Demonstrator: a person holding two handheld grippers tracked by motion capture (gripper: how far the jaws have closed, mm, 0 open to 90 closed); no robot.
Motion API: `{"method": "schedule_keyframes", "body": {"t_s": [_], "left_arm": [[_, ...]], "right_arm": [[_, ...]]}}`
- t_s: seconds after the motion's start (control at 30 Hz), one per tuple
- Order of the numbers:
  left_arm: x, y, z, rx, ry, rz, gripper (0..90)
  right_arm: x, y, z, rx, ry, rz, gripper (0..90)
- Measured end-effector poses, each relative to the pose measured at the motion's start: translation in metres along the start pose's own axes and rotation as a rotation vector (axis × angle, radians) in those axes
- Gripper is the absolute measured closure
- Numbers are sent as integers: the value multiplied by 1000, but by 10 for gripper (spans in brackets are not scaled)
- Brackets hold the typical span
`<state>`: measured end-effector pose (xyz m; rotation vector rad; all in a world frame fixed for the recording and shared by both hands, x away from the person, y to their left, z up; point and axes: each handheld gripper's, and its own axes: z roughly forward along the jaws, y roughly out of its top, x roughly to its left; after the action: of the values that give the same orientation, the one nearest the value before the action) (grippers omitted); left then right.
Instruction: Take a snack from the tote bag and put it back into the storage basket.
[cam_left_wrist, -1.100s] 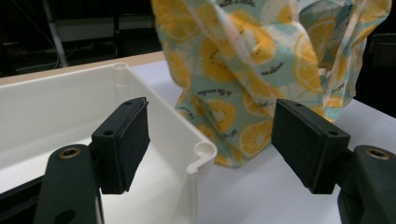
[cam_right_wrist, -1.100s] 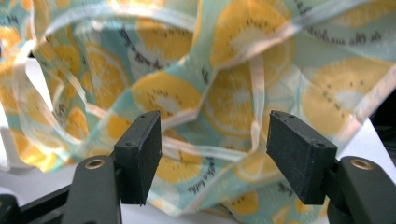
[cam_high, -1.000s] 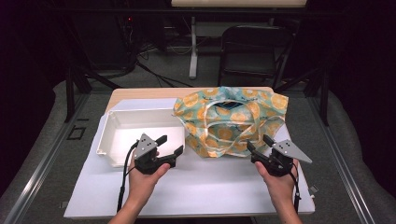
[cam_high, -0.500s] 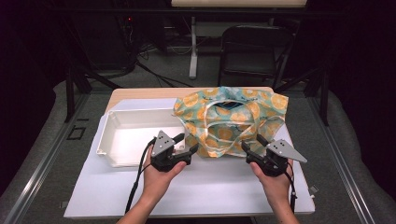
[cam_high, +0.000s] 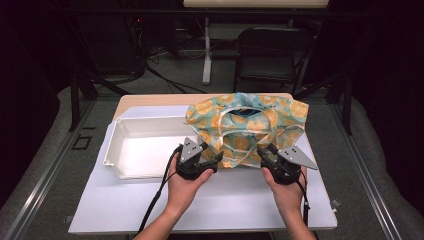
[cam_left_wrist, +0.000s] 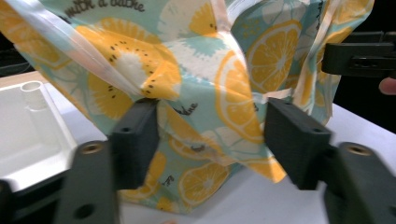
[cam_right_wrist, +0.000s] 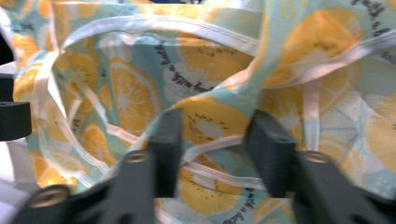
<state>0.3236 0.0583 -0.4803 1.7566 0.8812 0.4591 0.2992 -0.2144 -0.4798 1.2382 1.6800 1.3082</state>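
A teal cloth bag (cam_high: 247, 125) printed with orange slices lies crumpled on the white board, handles on top. My left gripper (cam_high: 212, 152) is at its near left corner. In the left gripper view (cam_left_wrist: 212, 135) the jaws have just been closing. They stand apart, with loose bag cloth (cam_left_wrist: 205, 60) hanging between them. My right gripper (cam_high: 264, 154) is at the bag's near right edge. Its jaws (cam_right_wrist: 215, 140) have just been closing and now pinch a bunched fold of the bag (cam_right_wrist: 210, 121).
An empty white tray (cam_high: 112, 150) sits left of the bag, its corner near my left gripper (cam_left_wrist: 28, 126). A white board (cam_high: 225, 200) covers the wooden table. A dark folding chair (cam_high: 272, 55) stands beyond the far edge.
My left hand has moved right, from in front of the tray to the bag's near left corner. My right gripper has stayed in place, and its jaws have drawn together on the cloth.
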Motion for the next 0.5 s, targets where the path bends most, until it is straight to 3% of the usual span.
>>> {"method": "schedule_keyframes", "body": {"t_s": [0.03, 0.07, 0.1, 0.13, 0.17, 0.33, 0.47, 0.5], "left_arm": [[0, 1, 1, -1, -10, -5, 407], [1, 2, 2, 2, -17, -15, 472], [2, 3, 2, 2, -27, -21, 593], [3, 4, 2, 0, -33, -26, 593], [3, 5, 2, 5, -38, -27, 694], [5, 10, -3, -14, -74, -33, 897], [6, 18, -10, -36, -84, -22, 900], [6, 20, -11, -44, -85, -28, 900]], "right_arm": [[0, 0, 0, 0, 0, 0, 675], [-1, 0, 1, 6, 1, -4, 751], [-2, 0, 1, 2, 4, -3, 848], [-2, 0, 1, 2, 4, -3, 848], [-3, 1, 0, -5, 12, -6, 900], [-2, 3, -4, -19, 33, -35, 900], [-6, 3, -5, -18, 24, -30, 873], [-10, 2, -7, -13, 27, -14, 786]]}}
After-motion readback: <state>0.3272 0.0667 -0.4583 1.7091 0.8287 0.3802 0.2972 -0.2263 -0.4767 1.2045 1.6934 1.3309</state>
